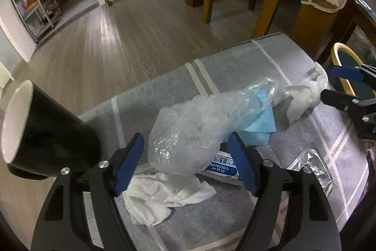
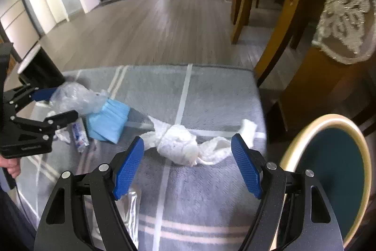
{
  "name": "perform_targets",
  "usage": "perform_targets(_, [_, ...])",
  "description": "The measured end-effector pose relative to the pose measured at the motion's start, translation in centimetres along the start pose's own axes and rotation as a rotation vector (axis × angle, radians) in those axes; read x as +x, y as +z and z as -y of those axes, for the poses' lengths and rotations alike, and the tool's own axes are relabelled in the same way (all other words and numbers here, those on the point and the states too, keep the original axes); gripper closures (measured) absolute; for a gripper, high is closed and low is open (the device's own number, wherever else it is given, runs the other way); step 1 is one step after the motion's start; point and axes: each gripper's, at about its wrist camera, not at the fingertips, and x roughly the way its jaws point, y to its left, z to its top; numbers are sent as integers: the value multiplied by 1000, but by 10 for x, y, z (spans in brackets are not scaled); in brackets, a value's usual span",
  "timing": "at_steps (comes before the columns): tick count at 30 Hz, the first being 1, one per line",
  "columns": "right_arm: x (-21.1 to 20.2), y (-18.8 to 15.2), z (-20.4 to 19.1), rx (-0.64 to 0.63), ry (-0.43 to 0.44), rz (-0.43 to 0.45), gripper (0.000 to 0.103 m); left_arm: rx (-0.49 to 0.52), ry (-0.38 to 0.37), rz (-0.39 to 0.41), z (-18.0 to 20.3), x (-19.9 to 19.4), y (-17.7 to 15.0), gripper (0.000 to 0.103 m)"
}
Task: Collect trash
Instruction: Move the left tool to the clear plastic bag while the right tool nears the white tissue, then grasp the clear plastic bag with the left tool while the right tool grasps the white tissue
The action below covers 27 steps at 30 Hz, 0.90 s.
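Note:
My left gripper (image 1: 185, 140) is open, its blue pads on either side of a crumpled clear plastic bag (image 1: 199, 124) lying on the grey striped blanket (image 1: 235, 58). Under the bag lie a blue paper (image 1: 260, 124), a white tissue (image 1: 159, 194) and a small white-and-blue box (image 1: 225, 168). My right gripper (image 2: 188, 145) is open around a twisted white tissue wad (image 2: 181, 145). That wad also shows in the left wrist view (image 1: 303, 93). The left gripper shows in the right wrist view (image 2: 54, 105) at the plastic bag (image 2: 75, 95).
A black cup with white inside (image 1: 44, 131) stands at the blanket's left edge. A teal bin with a cream rim (image 2: 329, 171) is at the right. A silver foil wrapper (image 1: 310, 164) lies on the blanket. A wooden chair (image 2: 277, 4) and a lace-covered table (image 2: 347, 15) stand beyond.

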Motion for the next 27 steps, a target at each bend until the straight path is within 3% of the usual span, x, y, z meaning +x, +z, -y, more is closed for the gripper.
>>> perform_targets(2, [8, 0, -1, -8, -1, -17, 26, -1, -9, -21, 0, 5, -2, 50])
perform_targets(4, [17, -1, -1, -10, 7, -32, 28, -7, -32, -36, -1, 8, -3, 59])
perform_targets(6, [24, -4, 0, -7, 17, -49, 46, -10, -38, -31, -1, 7, -4, 65])
perform_targets(8, [29, -6, 2, 3, 33, -64, 56, -20, -49, -22, -2, 3, -4, 73])
perform_targets(11, [25, -9, 4, 9, 55, -53, 65, -38, -65, -3, -4, -3, -5, 80])
perform_targets(21, [-13, -17, 7, 41, 91, 11, 67, -166, -143, 131, -17, -52, -10, 83])
perform_targets(27, [-41, -27, 5, 56, 94, 57, 67, -187, -173, 163, -10, -74, -21, 84])
